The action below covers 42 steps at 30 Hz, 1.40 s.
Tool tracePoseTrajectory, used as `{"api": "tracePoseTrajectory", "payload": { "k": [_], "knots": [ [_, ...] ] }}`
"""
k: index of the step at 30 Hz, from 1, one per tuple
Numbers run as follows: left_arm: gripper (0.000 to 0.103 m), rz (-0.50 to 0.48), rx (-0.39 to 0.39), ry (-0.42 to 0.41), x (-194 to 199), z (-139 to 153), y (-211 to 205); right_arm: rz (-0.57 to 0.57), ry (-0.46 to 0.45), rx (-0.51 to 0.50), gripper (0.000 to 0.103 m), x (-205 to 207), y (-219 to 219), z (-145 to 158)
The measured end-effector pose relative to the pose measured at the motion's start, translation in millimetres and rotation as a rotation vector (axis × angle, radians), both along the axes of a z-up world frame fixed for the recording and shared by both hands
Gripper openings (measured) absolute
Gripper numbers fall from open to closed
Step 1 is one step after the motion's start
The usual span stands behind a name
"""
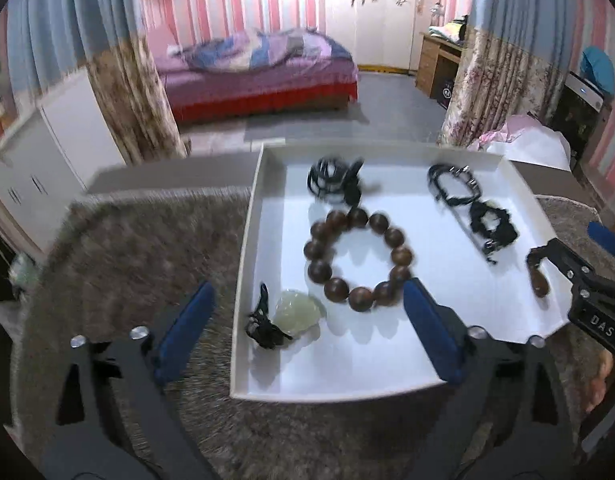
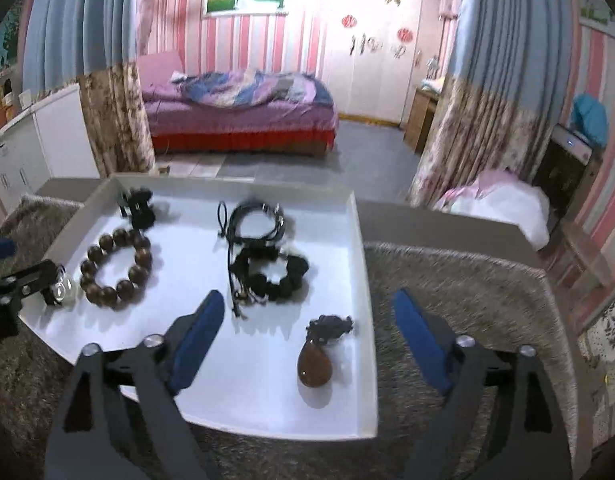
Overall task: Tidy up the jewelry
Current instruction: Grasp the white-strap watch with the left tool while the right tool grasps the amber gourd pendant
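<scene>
Hovering over the white tray (image 1: 243,240), both grippers spread wide, holding nothing.
Left gripper (image 1: 307,320) brackets the jade pendant (image 1: 297,308) at lower centre of its frame; bead bracelet (image 1: 357,260) lies centre, black cords (image 1: 453,186) upper right. Right gripper (image 2: 307,336) brackets the brown pendant (image 2: 315,366), lower centre of its frame, resting on the tray floor.

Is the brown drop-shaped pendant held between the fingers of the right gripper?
No, the brown pendant lies free on the white tray, and the right gripper stands open above it.
</scene>
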<state>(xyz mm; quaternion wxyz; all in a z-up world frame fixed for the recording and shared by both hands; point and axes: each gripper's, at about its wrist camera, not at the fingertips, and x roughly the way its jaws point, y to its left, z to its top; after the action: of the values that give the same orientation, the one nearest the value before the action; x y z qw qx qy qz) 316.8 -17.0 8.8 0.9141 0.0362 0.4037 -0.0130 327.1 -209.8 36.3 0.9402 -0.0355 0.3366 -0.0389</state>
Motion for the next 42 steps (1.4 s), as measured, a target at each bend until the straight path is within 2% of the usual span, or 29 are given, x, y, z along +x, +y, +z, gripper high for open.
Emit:
{"api": "tracePoseTrajectory", "payload": {
  "k": [3,5,8,12,17,23,27,29,33,35,42],
  "knots": [
    [0.1,0.021,0.042,-0.017,-22,32,1,-0.02,0.0,-0.015,0.091,-10,-1,18],
    [0.1,0.033,0.008,-0.023,-43,48,7,-0.035,0.003,0.014,0.097,-24,-4,29],
    [0.1,0.0,-0.015,0.0,-75,61,11,-0.002,0.016,0.081,0.099,-51,-6,38],
    [0.1,-0.009,0.027,-0.03,-127,65,18,0.023,0.055,0.061,0.1,-90,-3,35],
    [0.1,-0.002,-0.023,-0.02,-188,35,34,0.041,0.111,0.043,0.101,-148,-4,9],
    [0.1,0.041,-0.105,0.011,-226,-17,48,-0.02,0.158,0.148,0.101,-205,-28,-32],
    [0.1,0.045,-0.087,0.018,-241,-42,46,-0.031,0.166,0.168,0.099,-222,-31,-45],
    [0.099,0.034,-0.078,0.026,-242,-48,44,-0.017,0.166,0.167,0.086,-227,-26,-48],
    [0.091,-0.008,-0.101,0.059,-242,-56,40,0.045,0.217,0.163,0.072,-227,-8,-60],
    [0.089,-0.014,-0.092,0.062,-244,-59,38,0.065,0.242,0.169,0.059,-226,-3,-67],
    [0.086,-0.055,-0.077,0.069,-261,-63,30,0.071,0.213,0.198,0.059,-233,-3,-64]
  ]
}}
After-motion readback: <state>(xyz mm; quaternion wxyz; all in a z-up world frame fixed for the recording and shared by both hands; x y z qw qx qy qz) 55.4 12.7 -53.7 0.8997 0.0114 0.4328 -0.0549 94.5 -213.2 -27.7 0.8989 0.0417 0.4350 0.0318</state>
